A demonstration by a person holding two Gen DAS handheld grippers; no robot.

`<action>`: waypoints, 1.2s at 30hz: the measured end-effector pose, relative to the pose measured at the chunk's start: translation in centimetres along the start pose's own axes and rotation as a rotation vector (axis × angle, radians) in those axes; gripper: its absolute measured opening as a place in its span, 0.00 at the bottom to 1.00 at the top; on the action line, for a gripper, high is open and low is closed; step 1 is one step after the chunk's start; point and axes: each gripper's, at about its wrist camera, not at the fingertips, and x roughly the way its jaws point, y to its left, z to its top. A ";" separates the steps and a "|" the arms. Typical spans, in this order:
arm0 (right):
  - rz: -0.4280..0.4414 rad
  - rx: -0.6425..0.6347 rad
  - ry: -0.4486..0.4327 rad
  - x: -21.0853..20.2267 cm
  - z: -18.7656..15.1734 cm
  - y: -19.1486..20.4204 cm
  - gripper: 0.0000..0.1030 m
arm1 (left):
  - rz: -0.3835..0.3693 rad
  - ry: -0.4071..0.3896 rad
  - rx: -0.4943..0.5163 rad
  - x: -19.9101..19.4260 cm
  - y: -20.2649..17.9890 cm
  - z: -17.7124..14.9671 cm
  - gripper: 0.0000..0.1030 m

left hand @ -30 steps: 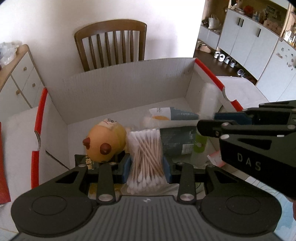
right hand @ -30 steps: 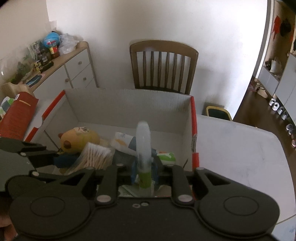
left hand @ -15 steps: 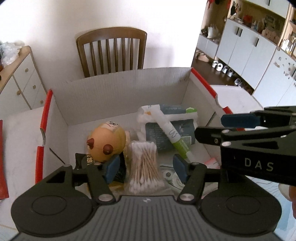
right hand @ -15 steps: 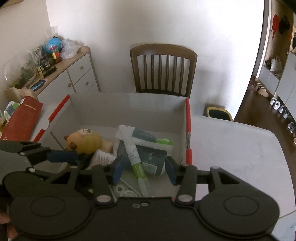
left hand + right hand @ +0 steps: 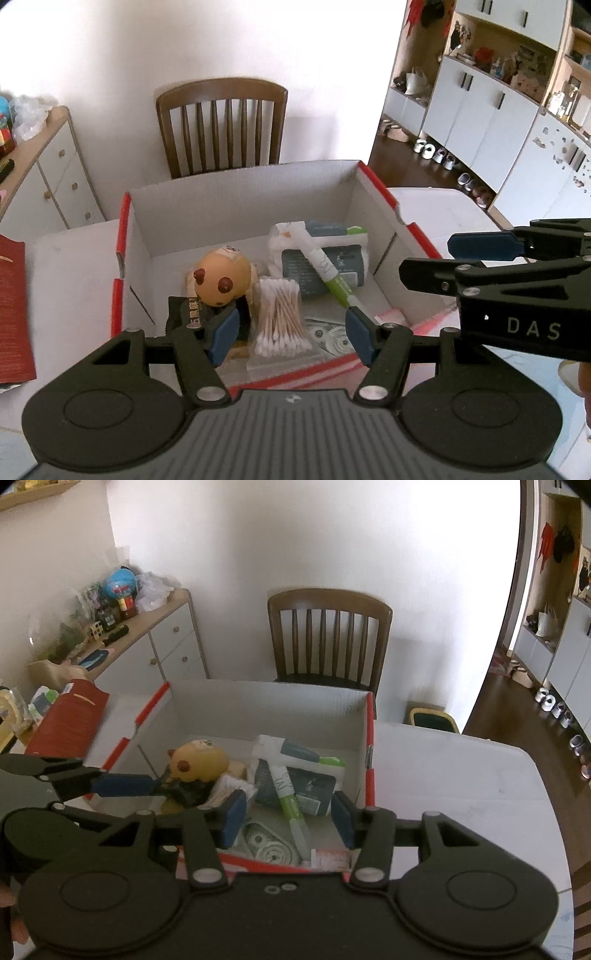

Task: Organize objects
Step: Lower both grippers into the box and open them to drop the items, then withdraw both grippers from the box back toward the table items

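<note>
Crowding cardboard box: doll, cotton swabs.

White cardboard box, red rim; yellow round plush toy, brown spots; white-and-green tube; brown slatted chair.

Wooden slat-back chair vs plain white wall; white sideboard w/ wood top left of chair, cluttered; dark wood floor right of chair; white cupboards beyond, shoes along base.
</note>
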 end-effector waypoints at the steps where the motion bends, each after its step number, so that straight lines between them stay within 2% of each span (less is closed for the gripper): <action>1: -0.001 0.000 -0.004 -0.4 -0.1 0.0 0.53 | -0.001 -0.005 0.002 -0.5 -0.1 -0.1 0.61; 13: 0.024 -0.016 -0.042 -5.8 -2.2 1.1 0.58 | -0.039 -0.046 0.005 -5.6 -0.8 -2.4 0.61; 22: 0.030 -0.038 -0.029 -8.3 -5.2 1.6 0.62 | -0.083 -0.071 0.005 -9.0 -0.8 -4.7 0.61; 23: 0.027 -0.039 -0.026 -8.4 -5.6 1.6 0.63 | -0.087 -0.072 0.005 -9.2 -0.8 -5.0 0.64; 26: 0.021 -0.037 -0.024 -8.9 -6.9 1.6 0.67 | -0.088 -0.082 0.014 -10.0 -1.0 -6.1 0.72; 30: 0.019 -0.016 -0.020 -9.4 -8.6 1.3 0.76 | -0.093 -0.075 0.013 -10.7 -1.0 -7.9 0.72; 32: 0.020 -0.008 -0.017 -9.6 -9.5 1.1 0.79 | -0.094 -0.069 0.011 -10.9 -0.9 -8.9 0.76; 36: 0.026 -0.002 -0.019 -9.7 -11.2 0.9 0.91 | -0.086 -0.051 0.003 -11.0 -0.6 -10.9 0.78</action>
